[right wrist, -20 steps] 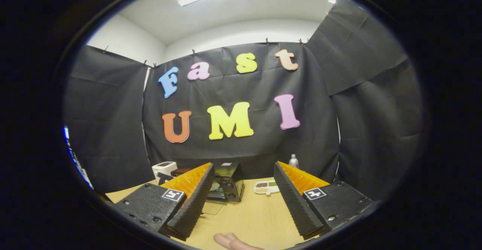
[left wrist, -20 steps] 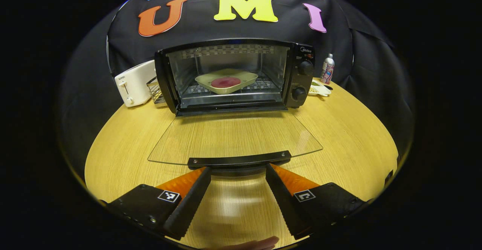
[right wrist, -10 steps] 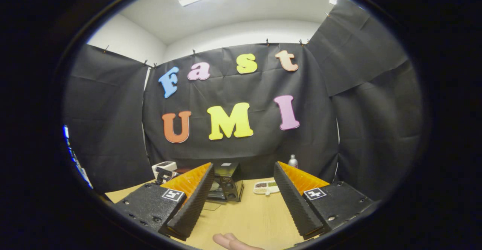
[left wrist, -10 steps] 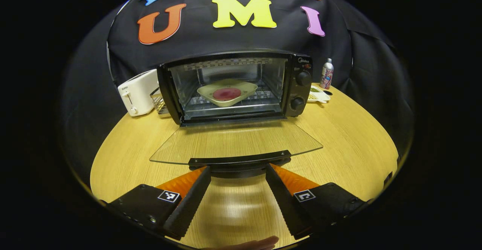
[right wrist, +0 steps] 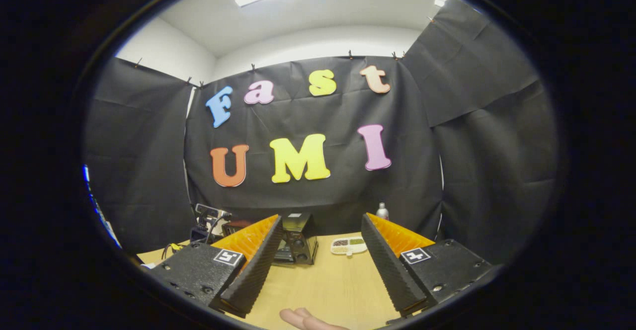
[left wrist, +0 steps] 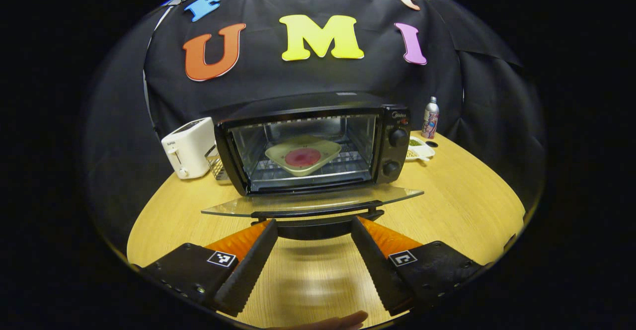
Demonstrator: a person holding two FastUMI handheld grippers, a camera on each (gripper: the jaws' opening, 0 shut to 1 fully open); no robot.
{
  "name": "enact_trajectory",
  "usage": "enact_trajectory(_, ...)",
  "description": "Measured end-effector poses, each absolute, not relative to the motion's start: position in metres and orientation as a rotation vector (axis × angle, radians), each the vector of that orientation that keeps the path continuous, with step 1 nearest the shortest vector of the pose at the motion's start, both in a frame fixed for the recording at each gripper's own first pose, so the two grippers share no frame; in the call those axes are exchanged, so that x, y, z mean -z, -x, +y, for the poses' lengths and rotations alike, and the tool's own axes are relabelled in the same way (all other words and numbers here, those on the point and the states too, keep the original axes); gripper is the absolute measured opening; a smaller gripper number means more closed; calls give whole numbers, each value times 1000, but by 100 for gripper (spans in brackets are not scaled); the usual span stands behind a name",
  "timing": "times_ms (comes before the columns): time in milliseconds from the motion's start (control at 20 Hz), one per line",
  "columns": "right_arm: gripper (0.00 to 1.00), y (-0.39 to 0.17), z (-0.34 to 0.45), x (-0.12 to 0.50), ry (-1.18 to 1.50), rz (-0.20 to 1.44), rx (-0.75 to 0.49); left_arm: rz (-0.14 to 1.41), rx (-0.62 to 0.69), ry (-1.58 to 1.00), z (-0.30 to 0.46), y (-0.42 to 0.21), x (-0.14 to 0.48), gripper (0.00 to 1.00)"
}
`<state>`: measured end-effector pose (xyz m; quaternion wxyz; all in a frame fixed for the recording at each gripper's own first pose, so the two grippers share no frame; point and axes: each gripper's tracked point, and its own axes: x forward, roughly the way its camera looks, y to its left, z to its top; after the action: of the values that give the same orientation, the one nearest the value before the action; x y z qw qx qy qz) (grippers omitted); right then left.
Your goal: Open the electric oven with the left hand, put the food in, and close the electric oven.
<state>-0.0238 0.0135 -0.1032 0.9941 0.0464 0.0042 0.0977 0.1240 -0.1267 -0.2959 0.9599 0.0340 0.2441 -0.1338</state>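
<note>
From where the left gripper is held, low over the near part of the wooden table, its two fingers are spread wide apart and sit just under the dark handle of the oven's glass door; whether they touch the handle I cannot tell. The door lies roughly level, hinged along the bottom front of the electric oven, which stands at the far middle of the table with its two knobs on the right side. Inside the oven, on the wire rack, rests a pale square plate carrying a round dark red piece of food. To the left of the oven stands a white toaster, with a small wire basket between the two. To the right, near the far edge, lies a white divided dish, and a slim bottle stands just behind it. The right gripper is held higher and further back, fingers also set wide with nothing between them, aimed towards the oven and the divided dish across the table, and fingertips of a hand show at the bottom edge below it.
</note>
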Motion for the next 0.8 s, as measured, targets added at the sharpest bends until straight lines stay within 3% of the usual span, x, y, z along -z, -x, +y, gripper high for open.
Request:
enact_trajectory(50, 95, 25, 14, 102, -90, 5, -196, 465, 270, -65, -127, -132, 285, 98)
enact_trajectory(100, 95, 26, 13, 101, -88, 5, -192, 440, 267, -58, -129, -140, 279, 89)
enact_trajectory(150, 95, 27, 11, 102, -82, 4, -188, 437, 258, -48, -130, -149, 275, 98)
enact_trajectory(200, 95, 26, 8, 102, -75, 4, -181, 447, 249, -40, -130, -153, 274, 98)
enact_trajectory(250, 95, 24, 4, 103, -71, 6, -167, 436, 242, -37, -132, -163, 272, 89)
enact_trajectory(300, 95, 24, 1, 104, -67, 11, -153, 437, 227, -37, -130, -172, 269, 97)
enact_trajectory(400, 95, 24, -2, 106, -61, 23, -142, 415, 208, -49, -128, -182, 263, 97)
enact_trajectory(450, 100, 25, -1, 107, -60, 26, -144, 401, 208, -51, -127, -184, 258, 96)
enact_trajectory(700, 100, 27, -5, 106, -45, 29, -134, 361, 209, -27, -119, -159, 235, 97)
enact_trajectory(750, 96, 28, -4, 105, -42, 30, -133, 352, 195, -28, -115, -151, 228, 96)
enact_trajectory(800, 100, 30, -4, 105, -40, 32, -131, 337, 185, -33, -111, -143, 220, 96)
